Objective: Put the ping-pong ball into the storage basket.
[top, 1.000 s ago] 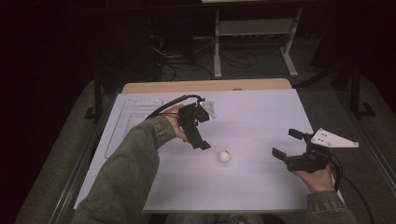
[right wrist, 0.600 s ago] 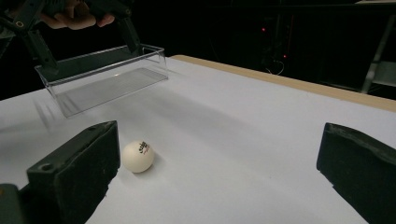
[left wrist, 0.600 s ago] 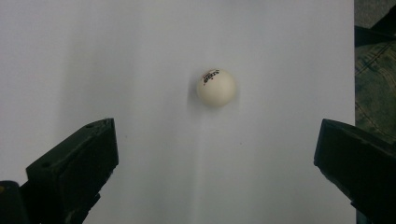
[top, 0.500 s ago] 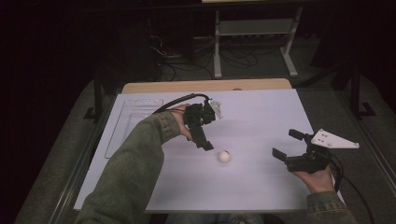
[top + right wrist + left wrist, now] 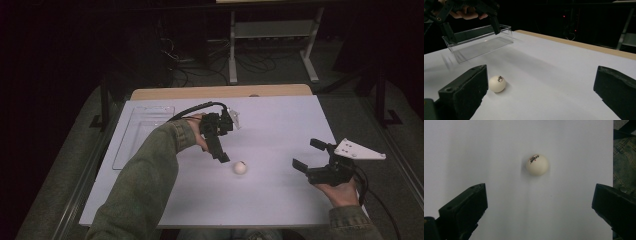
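A white ping-pong ball [image 5: 240,168] with a small printed logo lies on the white table [image 5: 280,125], near the middle. My left gripper [image 5: 223,155] hangs above the table just left of and behind the ball, pointing down at it, jaws wide open and empty. The left gripper view has the ball [image 5: 537,164] ahead of the open left gripper [image 5: 540,188], not between its jaws. My right gripper [image 5: 306,154] rests low to the ball's right, open and empty. In the right gripper view the ball [image 5: 497,84] lies beside the left jaw of the right gripper [image 5: 542,71].
A clear plastic tray [image 5: 142,131] sits at the table's left side, behind the left forearm [image 5: 150,175]; the right gripper view has the tray [image 5: 481,37] under the raised left gripper [image 5: 471,27]. A tan strip edges the table's far side. Dark floor, cables and a stand lie beyond.
My left gripper has shifted a little to the right, closer to the ball. The ball and the right gripper have stayed put.
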A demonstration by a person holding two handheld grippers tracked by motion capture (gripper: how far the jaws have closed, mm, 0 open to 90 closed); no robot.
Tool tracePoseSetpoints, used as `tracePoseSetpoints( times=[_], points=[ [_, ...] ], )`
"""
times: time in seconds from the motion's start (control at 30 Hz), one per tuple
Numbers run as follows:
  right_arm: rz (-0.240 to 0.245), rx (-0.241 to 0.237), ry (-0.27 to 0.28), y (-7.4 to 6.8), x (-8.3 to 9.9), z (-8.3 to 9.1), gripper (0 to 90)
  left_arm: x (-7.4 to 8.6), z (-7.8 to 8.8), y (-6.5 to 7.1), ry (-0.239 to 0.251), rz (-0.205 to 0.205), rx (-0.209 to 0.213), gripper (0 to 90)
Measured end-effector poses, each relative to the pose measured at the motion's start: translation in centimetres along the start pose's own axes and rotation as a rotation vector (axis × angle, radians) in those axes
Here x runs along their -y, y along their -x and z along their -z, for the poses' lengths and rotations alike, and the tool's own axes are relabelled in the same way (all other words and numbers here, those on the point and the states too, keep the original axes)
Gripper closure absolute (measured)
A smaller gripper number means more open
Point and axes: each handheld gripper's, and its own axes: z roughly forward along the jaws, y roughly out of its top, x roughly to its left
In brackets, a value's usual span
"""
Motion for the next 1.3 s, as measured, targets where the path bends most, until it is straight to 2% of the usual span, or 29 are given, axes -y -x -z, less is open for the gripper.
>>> tracePoseSetpoints(
  times=[0.23,0.43,0.7,0.93,1.13,1.3],
  points=[
    [0.000,0.003,0.004,0.0,0.0,0.1,0.0,-0.6,-0.7,-0.1,-0.011,-0.011,0.007,0.6],
    [0.000,0.002,0.005,0.0,0.0,0.2,0.0,-1.0,-1.4,-0.2,-0.027,-0.022,-0.008,0.5],
    [0.001,0.001,0.005,0.0,0.0,0.2,0.0,-1.2,-2.0,-0.3,-0.042,-0.019,0.001,0.5],
    [0.002,0.002,0.002,0.0,0.0,0.2,0.0,-1.3,-2.4,-0.1,-0.065,-0.020,-0.008,0.5],
    [0.001,0.001,-0.002,0.0,0.0,0.1,0.0,-1.5,-3.0,-0.2,-0.086,-0.034,-0.001,0.5],
    [0.001,0.001,-0.001,0.0,0.0,0.2,0.0,-1.6,-3.7,-0.3,-0.091,-0.024,0.001,0.5]
  ],
)
